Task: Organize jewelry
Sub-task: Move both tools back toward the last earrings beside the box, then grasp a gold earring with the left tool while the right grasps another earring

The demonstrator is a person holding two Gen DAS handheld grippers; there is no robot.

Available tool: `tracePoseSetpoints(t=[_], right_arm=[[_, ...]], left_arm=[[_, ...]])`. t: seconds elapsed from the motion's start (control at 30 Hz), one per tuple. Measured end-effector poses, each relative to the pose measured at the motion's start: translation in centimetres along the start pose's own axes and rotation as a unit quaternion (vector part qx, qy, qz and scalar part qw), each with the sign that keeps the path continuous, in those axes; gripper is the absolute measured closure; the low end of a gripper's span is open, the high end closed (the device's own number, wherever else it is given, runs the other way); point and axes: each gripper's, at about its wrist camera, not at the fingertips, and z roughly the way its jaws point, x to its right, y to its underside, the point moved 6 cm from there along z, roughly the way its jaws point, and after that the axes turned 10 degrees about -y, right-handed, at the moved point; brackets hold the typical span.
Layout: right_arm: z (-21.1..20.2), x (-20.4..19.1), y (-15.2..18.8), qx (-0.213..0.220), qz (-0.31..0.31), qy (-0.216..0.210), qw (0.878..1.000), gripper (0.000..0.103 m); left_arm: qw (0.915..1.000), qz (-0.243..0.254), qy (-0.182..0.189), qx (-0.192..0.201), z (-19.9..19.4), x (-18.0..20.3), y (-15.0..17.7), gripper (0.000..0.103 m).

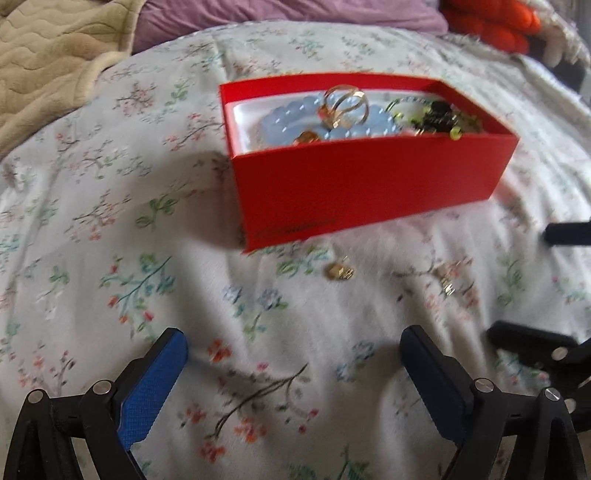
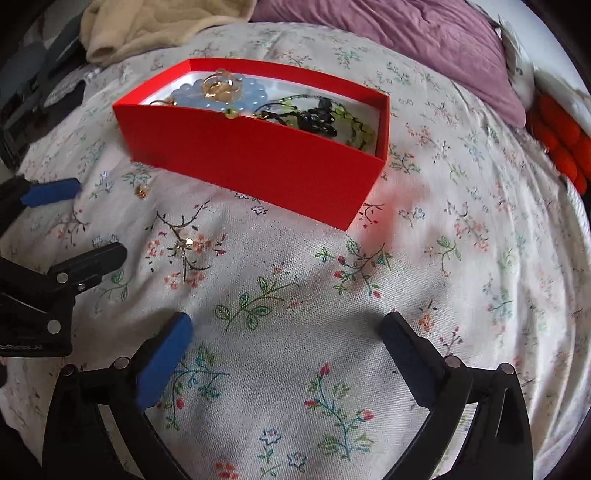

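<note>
A red box [image 1: 369,184] [image 2: 258,162] stands on the floral bedsheet. It holds a blue bead bracelet [image 1: 291,118] [image 2: 221,94], gold rings [image 1: 345,105] [image 2: 219,86] and a black and green necklace [image 1: 436,116] [image 2: 321,114]. Two small gold pieces lie on the sheet in front of the box: one [image 1: 339,272] [image 2: 142,191] near the box, another [image 1: 448,282] [image 2: 186,242] beside it. My left gripper [image 1: 293,341] [image 2: 81,218] is open and empty, short of the gold pieces. My right gripper [image 2: 286,328] [image 1: 532,280] is open and empty, to their right.
A beige blanket [image 1: 48,59] [image 2: 159,26] and a purple pillow [image 1: 277,14] [image 2: 406,40] lie behind the box. An orange knitted item [image 1: 491,22] [image 2: 565,136] sits at the far right. Dark objects [image 2: 26,96] lie at the bed's left edge.
</note>
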Motion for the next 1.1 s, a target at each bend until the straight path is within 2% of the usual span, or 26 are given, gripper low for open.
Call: tracePoseSetpoints(t=[0.07,0.2,0.3,0.47,0.67,0.8,1.1], right_arm=[[0.0,0.0,0.1,0.01,-0.005,-0.001,1.0,0.0],[0.0,0.1,0.3,0.025,-0.012,0.0,1.0,0.0],[-0.1,0.2,0.4,0.027,-0.014,-0.003,1.0,0.0],[-0.3,0.3,0.6,0.025,-0.014,-0.003,1.0,0.0],[-0.4,0.2,0.3,0.024,-0.015,-0.001,1.0,0.0],[-0.3,-0.1,0.1,0.022,-0.016,0.001,1.0,0.0],[-0.4,-0.8,-0.1,0.007,-0.023,-0.014,1.0,0.0]], left_arm=[[1.0,0.0,0.006,0.005,0.1,0.2,-0.3,0.013],[0.9998,0.004,0.017,0.013,0.2,0.7,-0.7,0.027],[0.9996,0.008,0.022,0.019,0.2,1.0,-1.0,0.04],[0.9993,0.016,0.023,0.023,0.2,1.4,-1.2,0.051],[0.9993,0.011,0.028,0.022,0.4,1.5,-1.8,0.073],[0.999,0.015,0.037,0.019,0.5,1.8,-2.0,0.098],[0.9985,0.018,0.049,0.014,-0.3,1.8,-1.7,0.1]])
